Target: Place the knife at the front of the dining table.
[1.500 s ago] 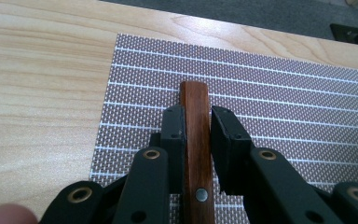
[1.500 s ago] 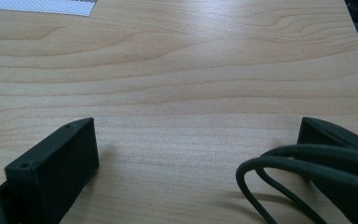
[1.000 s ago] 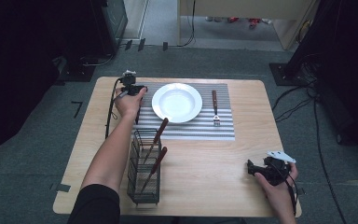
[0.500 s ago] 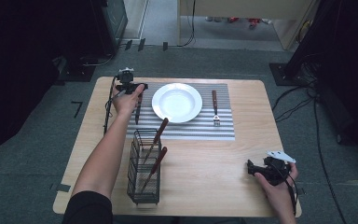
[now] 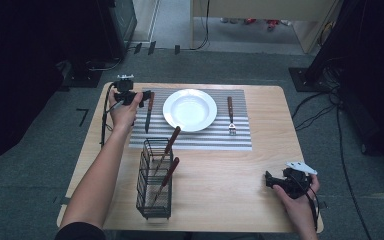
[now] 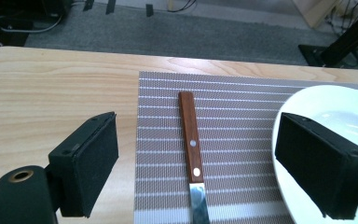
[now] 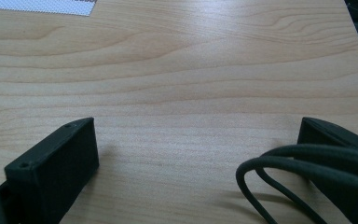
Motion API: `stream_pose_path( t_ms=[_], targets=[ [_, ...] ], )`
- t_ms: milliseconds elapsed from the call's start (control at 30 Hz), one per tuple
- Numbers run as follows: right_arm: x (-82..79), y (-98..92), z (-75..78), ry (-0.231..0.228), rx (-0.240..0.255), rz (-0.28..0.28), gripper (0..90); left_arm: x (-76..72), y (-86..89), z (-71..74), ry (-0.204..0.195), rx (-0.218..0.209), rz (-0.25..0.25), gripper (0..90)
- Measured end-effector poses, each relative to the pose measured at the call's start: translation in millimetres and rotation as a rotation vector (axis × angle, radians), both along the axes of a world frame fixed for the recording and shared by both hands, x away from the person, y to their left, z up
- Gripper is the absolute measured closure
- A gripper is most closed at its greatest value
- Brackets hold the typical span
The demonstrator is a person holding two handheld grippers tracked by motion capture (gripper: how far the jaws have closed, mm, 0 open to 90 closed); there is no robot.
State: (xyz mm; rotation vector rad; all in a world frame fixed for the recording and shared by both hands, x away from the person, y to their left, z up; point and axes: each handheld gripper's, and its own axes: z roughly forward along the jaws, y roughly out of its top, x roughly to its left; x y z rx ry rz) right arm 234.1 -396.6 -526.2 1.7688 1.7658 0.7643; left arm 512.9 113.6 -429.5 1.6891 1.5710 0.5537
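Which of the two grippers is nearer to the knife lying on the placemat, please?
The left. The left gripper hangs open just beside the handle end of the knife, its jaws having just been opening, nothing between them. The right gripper sits at the table's near right corner, far away.

Plate (image 5: 190,110) mid-mat (image 5: 240,142), toward the table's (image 5: 260,210) far edge. Fork (image 5: 230,116) right of the plate on the mat, tines toward the near edge. Wire caddy (image 5: 152,200) near the table's near-left corner, two brown-handled utensils (image 5: 166,177) leaning inside.
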Motion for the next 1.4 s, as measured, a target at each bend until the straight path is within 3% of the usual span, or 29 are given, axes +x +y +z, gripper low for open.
stream_pose_path(
  t_ms=[133,667,767,1133,1400],
  targets=[
    [0.0,0.1,0.0,0.0,0.0,0.0,0.0,-18.3,5.2,2.2,-0.005,0.011,-0.009,13.6],
    [0.0,0.2,0.0,0.0,-0.001,0.002,0.0,-90.2,23.4,20.1,-0.103,0.027,-0.028,13.6],
    [0.0,0.2,0.0,0.001,0.0,0.002,0.0,-100.9,27.0,16.8,-0.112,0.041,-0.024,13.6],
    [0.0,0.1,0.0,0.001,-0.001,0.002,0.0,-146.8,45.2,-5.1,-0.116,0.014,-0.016,13.7],
    [0.0,0.2,0.0,0.001,0.0,0.002,0.0,-182.3,65.2,-26.3,-0.1,0.011,0.012,13.7]
  ],
)
